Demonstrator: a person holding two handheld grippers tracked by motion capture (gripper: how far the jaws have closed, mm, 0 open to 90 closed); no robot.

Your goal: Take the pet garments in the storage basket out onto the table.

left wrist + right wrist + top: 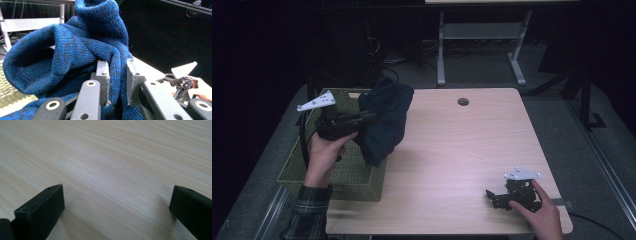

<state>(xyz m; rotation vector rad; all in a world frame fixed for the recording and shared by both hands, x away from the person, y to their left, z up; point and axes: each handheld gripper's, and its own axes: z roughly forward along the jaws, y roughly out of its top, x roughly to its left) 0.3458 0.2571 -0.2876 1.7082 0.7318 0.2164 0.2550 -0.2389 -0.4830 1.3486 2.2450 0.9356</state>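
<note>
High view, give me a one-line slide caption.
Left gripper lifts a blue sweater from the green basket while the right gripper rests open on the table.

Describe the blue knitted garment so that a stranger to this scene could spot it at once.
Start at the light wooden table and go to its left edge, where a green woven basket stands. The blue knitted garment hangs bunched over the basket's near corner, pinched in the left gripper. It is the one soft, dark blue thing there.
</note>
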